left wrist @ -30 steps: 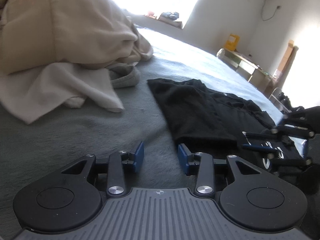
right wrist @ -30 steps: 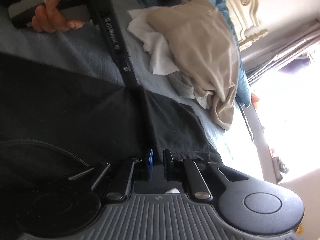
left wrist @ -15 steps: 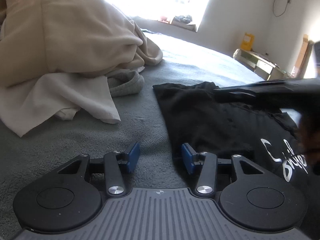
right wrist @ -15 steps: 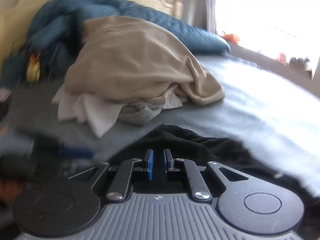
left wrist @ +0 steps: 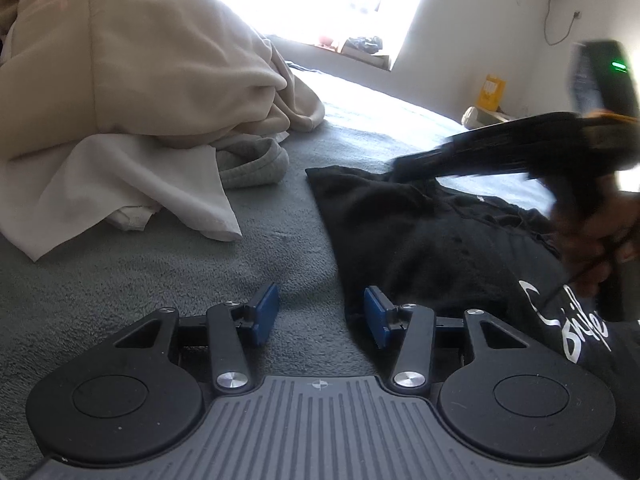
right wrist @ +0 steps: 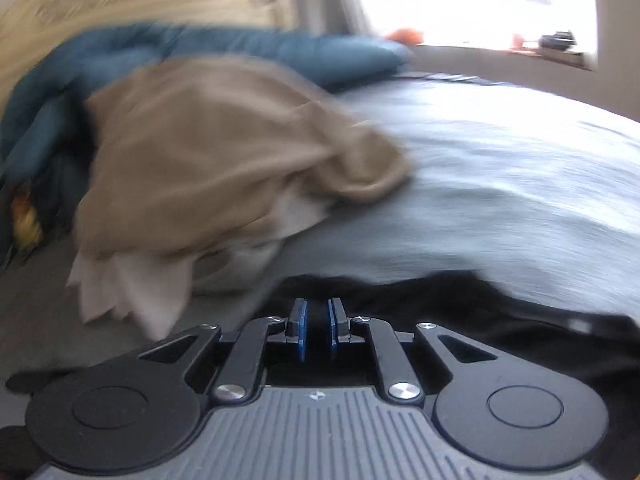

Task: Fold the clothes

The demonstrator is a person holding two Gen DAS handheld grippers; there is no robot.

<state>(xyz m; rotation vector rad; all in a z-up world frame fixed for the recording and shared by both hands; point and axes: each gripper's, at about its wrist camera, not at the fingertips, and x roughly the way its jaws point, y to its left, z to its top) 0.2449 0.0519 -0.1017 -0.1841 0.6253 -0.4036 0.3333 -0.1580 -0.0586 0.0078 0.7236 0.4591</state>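
A black shirt (left wrist: 420, 248) with white lettering (left wrist: 572, 328) lies on the grey bed cover (left wrist: 160, 272). My left gripper (left wrist: 320, 312) hovers low over the cover at the shirt's near left edge, open, with nothing between its blue pads. The right gripper (left wrist: 400, 166) reaches in blurred from the right, held by a person's hand (left wrist: 600, 236), with its tip at the shirt's far edge. In the right wrist view my right gripper (right wrist: 317, 320) has its pads close together on a dark fold of the black shirt (right wrist: 460, 300), which rises to the fingertips.
A beige garment pile (left wrist: 140, 80) with a white cloth (left wrist: 120, 184) and a grey garment (left wrist: 252, 164) sits to the left of the shirt. A blue quilt (right wrist: 240, 52) lies behind the pile (right wrist: 220, 152). A bright window sill (left wrist: 352, 46) is beyond the bed.
The right gripper rolled from sideways to upright and swung across to the shirt's far edge. My left jaws widened, and the left gripper crept a little toward the shirt's edge.
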